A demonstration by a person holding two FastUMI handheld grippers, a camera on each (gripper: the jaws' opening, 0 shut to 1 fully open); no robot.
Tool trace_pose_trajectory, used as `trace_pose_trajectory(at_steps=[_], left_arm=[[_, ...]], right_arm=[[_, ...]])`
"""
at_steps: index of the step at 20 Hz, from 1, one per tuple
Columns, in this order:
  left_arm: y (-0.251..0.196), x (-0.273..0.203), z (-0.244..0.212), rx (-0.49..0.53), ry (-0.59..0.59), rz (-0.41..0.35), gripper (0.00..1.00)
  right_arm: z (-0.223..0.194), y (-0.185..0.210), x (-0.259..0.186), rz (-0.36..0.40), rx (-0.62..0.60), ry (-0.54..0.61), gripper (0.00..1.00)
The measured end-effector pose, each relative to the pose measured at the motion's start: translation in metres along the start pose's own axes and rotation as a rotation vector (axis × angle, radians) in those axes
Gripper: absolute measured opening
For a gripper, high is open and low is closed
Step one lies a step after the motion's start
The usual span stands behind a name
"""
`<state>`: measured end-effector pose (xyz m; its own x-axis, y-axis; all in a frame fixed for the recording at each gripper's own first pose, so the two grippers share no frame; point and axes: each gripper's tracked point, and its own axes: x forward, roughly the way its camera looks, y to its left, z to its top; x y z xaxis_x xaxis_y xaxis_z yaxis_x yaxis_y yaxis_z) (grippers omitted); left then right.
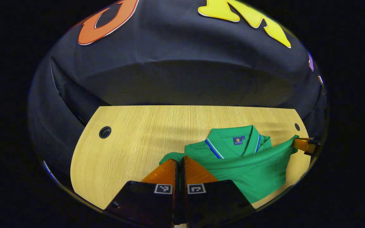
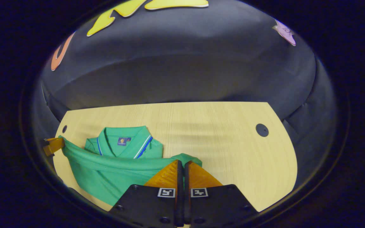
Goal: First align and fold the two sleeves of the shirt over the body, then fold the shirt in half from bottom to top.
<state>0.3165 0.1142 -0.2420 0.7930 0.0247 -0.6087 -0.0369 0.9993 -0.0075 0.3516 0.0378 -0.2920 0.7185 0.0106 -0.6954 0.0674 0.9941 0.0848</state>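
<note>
Evidently, in the left gripper view, the left gripper (image 1: 179, 161) was seen with its jaws pressed together on a corner of the green shirt (image 1: 249, 171), a thin sliver of fabric being pinched between them. The shirt was laid on the wooden table (image 1: 131, 145), its collar (image 1: 233, 142) turned toward the far edge of the table. A taut fold of cloth was stretched across the shirt, just below the collar, from the left gripper to the right gripper (image 1: 303, 144), which was seen beyond the shirt with fabric caught at its tip.

In the right gripper view, the right gripper (image 2: 181, 166) was likewise closed on a shirt (image 2: 116, 177) corner, and the left gripper (image 2: 54, 144) was seen at the far side of the collar (image 2: 125, 142), cloth drawn up to it. The lifted edge was held above the shirt's body, over the table (image 2: 233, 142).

The shirt was judged light, soft and limp, so that sagging between the two held points was to be expected. Hold was best taken at the two hem corners, kept level and evenly tensioned, so that the edge could be laid square near the collar.
</note>
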Motion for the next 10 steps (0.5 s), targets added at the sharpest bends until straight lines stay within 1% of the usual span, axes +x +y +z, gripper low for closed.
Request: trace_pose_trajectory(at_steps=[2,3,5,7,10], left_arm=[[-0.001,0.021,0.003,-0.005,-0.003,0.002,0.03],[0.000,0.030,0.005,-0.021,-0.013,0.007,0.03],[-0.003,0.046,0.005,-0.052,-0.001,-0.015,0.03],[-0.001,0.062,0.000,-0.047,0.018,-0.008,0.03],[-0.002,0.073,-0.012,-0.026,0.052,-0.004,0.03]], right_arm=[[0.005,-0.004,0.022,-0.018,-0.001,-0.011,0.04],[0.010,-0.003,0.031,-0.007,0.006,-0.025,0.04],[0.016,-0.003,0.045,-0.009,0.008,-0.049,0.03],[0.017,-0.002,0.060,-0.006,0.006,-0.050,0.03],[0.006,-0.002,0.076,-0.020,-0.014,-0.016,0.02]])
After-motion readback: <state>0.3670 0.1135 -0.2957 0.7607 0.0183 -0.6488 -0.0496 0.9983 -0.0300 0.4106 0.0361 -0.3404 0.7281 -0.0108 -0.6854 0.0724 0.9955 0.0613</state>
